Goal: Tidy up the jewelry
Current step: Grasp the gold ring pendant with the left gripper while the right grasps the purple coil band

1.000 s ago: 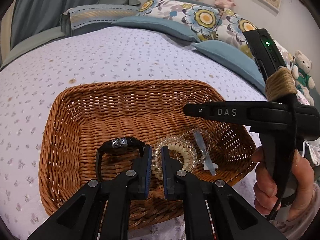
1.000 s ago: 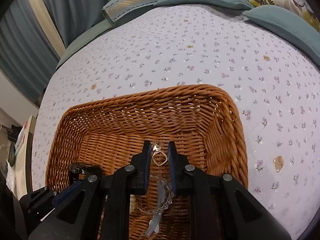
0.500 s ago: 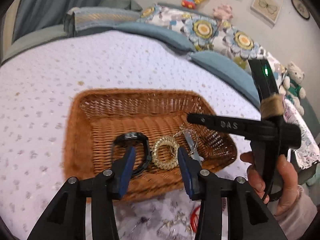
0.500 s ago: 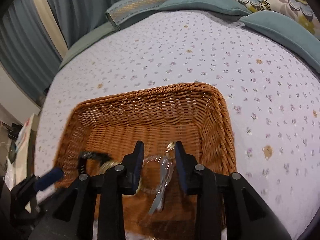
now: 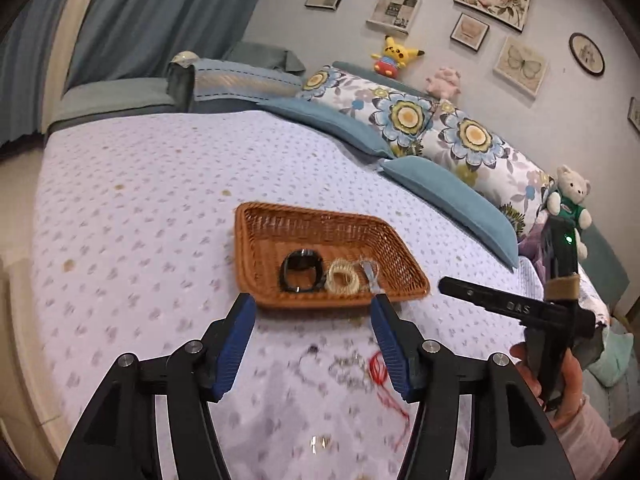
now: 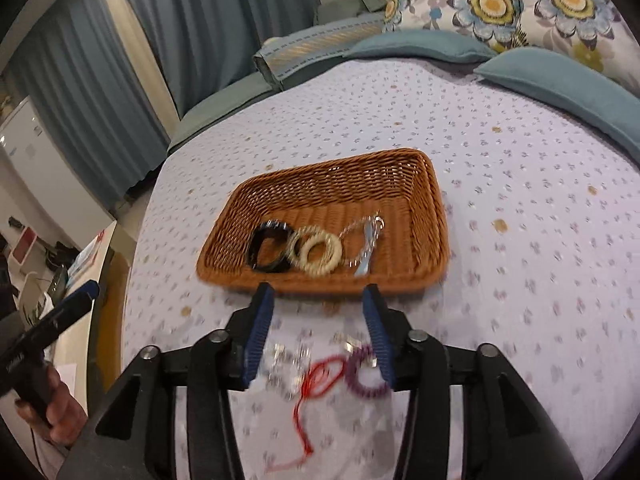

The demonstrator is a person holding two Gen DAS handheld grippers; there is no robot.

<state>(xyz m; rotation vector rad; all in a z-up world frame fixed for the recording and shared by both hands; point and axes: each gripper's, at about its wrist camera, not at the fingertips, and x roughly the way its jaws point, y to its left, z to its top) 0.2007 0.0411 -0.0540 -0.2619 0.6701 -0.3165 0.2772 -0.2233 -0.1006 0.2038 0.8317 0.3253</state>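
Left wrist view showed the left tongs [image 5: 313,338] spread apart with nothing between the blue pads, their jaws having just been opening, poised over the lilac flower-dotted bedspread [image 5: 140,200]. Just beyond the tips sat the shallow rectangular brown wicker basket [image 5: 256,264], and inside it, along its near wall, lay a black bangle [image 5: 302,271], a cream spiral hair tie [image 5: 343,277] touching it, and a silvery chain with a pale clip [image 5: 370,270] farther to the right. Below the tongs, between the two arms, a blurred scatter of loose jewellery rested on the bedspread, among it a red cord [image 5: 380,372]. To the right of the left tongs, a hand [image 5: 560,384] held the black handle of the other tool. Seen from the right wrist, the right tongs [image 6: 319,316] were likewise released and empty, their jaws also having just been opening, with the basket directly ahead of the tips. Between the right pads, on the bedspread, lay the red cord, a purple coiled hair tie [image 6: 366,376] close against the right-hand pad, and small silvery pieces [image 6: 292,364] too blurred to identify.
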